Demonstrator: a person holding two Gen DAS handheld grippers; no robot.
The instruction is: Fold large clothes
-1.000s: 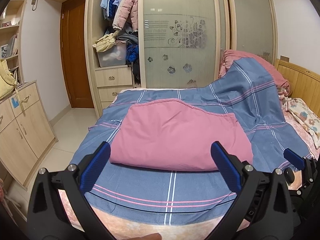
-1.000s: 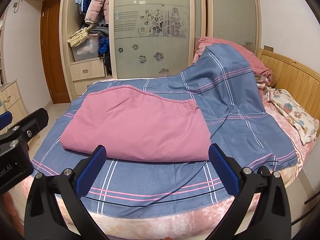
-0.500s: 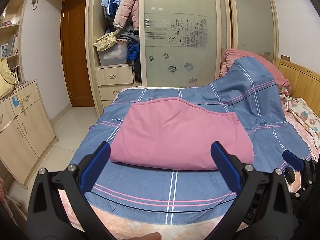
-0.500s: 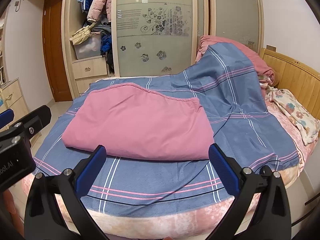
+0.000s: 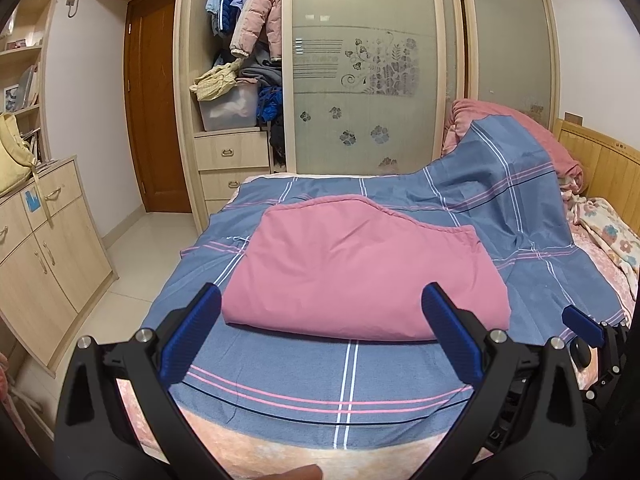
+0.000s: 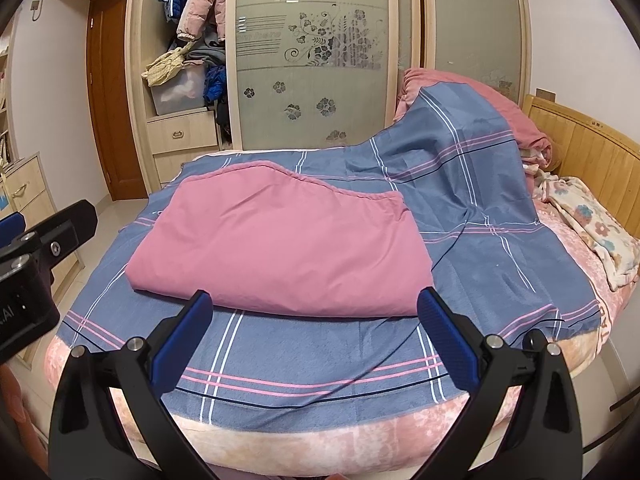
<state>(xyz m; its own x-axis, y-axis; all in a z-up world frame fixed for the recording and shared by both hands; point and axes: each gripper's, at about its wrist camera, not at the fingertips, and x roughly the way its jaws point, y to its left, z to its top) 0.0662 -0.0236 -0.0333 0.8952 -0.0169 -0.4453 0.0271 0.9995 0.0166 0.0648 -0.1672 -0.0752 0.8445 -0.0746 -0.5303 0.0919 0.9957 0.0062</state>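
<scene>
A pink cloth (image 5: 360, 272) lies folded flat on the blue plaid sheet (image 5: 344, 372) that covers the bed; it also shows in the right wrist view (image 6: 280, 248) on the same sheet (image 6: 304, 356). My left gripper (image 5: 320, 336) is open and empty, held just short of the cloth's near edge. My right gripper (image 6: 312, 336) is open and empty, also just before the cloth's near edge. The right gripper's body shows at the right edge of the left wrist view (image 5: 588, 344), and the left gripper's body at the left edge of the right wrist view (image 6: 36, 264).
A wardrobe with frosted sliding doors (image 5: 360, 80) stands behind the bed, its open section stuffed with clothes (image 5: 248, 60). A cabinet (image 5: 44, 248) stands left. A wooden headboard (image 6: 592, 148), piled pink bedding (image 6: 500, 108) and a floral blanket (image 6: 596, 228) are at the right.
Both grippers have drifted slightly forward and lower toward the bed; the cloth sits a little nearer in both views. The jaws stay open.
</scene>
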